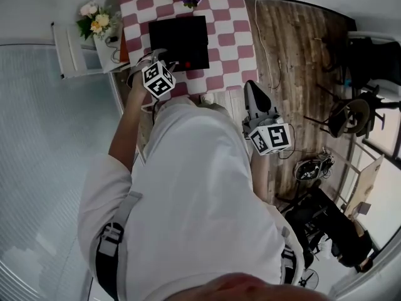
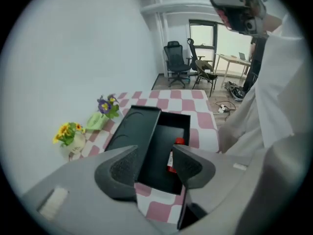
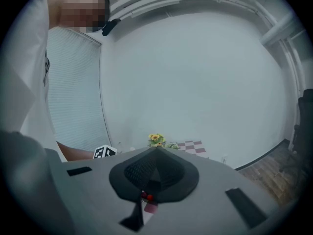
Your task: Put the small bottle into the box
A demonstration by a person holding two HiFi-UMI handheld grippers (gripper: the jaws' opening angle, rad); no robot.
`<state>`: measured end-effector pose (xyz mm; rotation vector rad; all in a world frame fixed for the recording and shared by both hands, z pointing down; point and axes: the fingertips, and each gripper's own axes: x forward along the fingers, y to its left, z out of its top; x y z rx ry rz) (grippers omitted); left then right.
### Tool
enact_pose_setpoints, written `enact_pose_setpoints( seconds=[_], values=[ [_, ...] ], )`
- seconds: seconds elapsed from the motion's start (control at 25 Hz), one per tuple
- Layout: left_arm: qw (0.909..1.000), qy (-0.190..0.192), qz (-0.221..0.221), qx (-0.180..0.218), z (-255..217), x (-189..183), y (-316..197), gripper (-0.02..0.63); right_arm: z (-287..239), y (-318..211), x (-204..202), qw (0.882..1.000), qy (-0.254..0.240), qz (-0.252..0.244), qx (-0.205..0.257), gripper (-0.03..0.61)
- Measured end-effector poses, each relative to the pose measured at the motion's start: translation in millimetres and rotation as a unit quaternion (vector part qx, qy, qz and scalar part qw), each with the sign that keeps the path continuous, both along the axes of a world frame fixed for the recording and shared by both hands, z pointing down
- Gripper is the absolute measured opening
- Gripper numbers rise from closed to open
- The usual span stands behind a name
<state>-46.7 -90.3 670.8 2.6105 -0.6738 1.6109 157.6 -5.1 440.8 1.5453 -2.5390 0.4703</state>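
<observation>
An open black box [image 2: 161, 138] sits on the pink-and-white checked table [image 2: 188, 104], its lid [image 2: 132, 129] lying beside it on the left. The small bottle [image 2: 171, 160], red-capped, lies inside the box along its right wall. My left gripper [image 2: 155, 155] hovers just above the box's near end, jaws open, nothing between the pads; the right finger [image 2: 188, 165] partly hides the bottle. From the head view, the left gripper [image 1: 168, 61] is at the box [image 1: 182, 36]. My right gripper [image 1: 252, 91] hangs off the table's right side, pads pressed together [image 3: 155, 173], empty.
Two small flower pots [image 2: 68, 133] [image 2: 107, 106] stand along the table's left edge by the wall. Office chairs [image 2: 176, 62] and a desk are at the room's far end. A white shelf [image 1: 75, 49] stands left of the table. Cables lie on the wooden floor [image 1: 294, 55].
</observation>
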Motion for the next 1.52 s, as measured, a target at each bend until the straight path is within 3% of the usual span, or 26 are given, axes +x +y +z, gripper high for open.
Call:
enact_pose_setpoints(
  seconds=[0.12,0.24,0.32,0.48,0.76,0.8,0.88,1.04,1.24,1.36,1.52],
  values=[
    [0.9973,0.050,-0.009,0.054,-36.9,-1.0,2.0,0.207,1.7,-7.7,-21.2,1.000,-0.002,-0.024,0.003,0.002],
    [0.9836,0.149,-0.045,0.091,-85.8,-1.8,6.2,0.170,0.5,-14.7,-45.8,0.999,-0.003,-0.051,0.005,0.002],
    [0.9667,0.215,-0.072,0.119,-120.3,-6.4,9.0,0.136,-0.9,-19.1,-60.9,0.998,-0.003,-0.068,0.007,0.002],
    [0.9243,0.320,-0.122,0.169,-180.0,-26.8,16.1,0.073,-5.9,-28.3,-88.5,0.995,-0.001,-0.096,0.012,0.002],
    [0.8652,0.419,-0.139,0.237,-255.3,-60.6,26.6,0.044,-21.5,-37.1,-132.4,0.991,0.016,-0.127,0.038,0.002],
    [0.8601,0.426,-0.142,0.242,-262.4,-65.3,27.5,0.036,-24.5,-39.7,-138.7,0.990,0.017,-0.129,0.045,0.002],
    [0.8588,0.420,-0.138,0.260,-273.9,-72.8,29.7,0.022,-32.2,-44.6,-150.2,0.989,0.018,-0.136,0.061,0.002],
    [0.8277,0.455,-0.182,0.274,-297.3,-86.0,35.1,0.002,-55.1,-50.9,-169.5,0.983,0.017,-0.155,0.102,0.002],
    [0.8134,0.467,-0.190,0.290,-317.6,-90.2,37.1,0.000,-88.8,-53.6,-190.5,0.967,0.045,-0.179,0.176,0.000],
    [0.8129,0.466,-0.186,0.296,-328.6,-85.7,39.0,0.000,-104.4,-51.6,-197.4,0.958,0.058,-0.182,0.216,-0.011],
    [0.8075,0.476,-0.197,0.287,-337.1,-82.3,38.2,0.000,-111.8,-53.9,-195.4,0.961,0.043,-0.169,0.215,0.002]
  ],
)
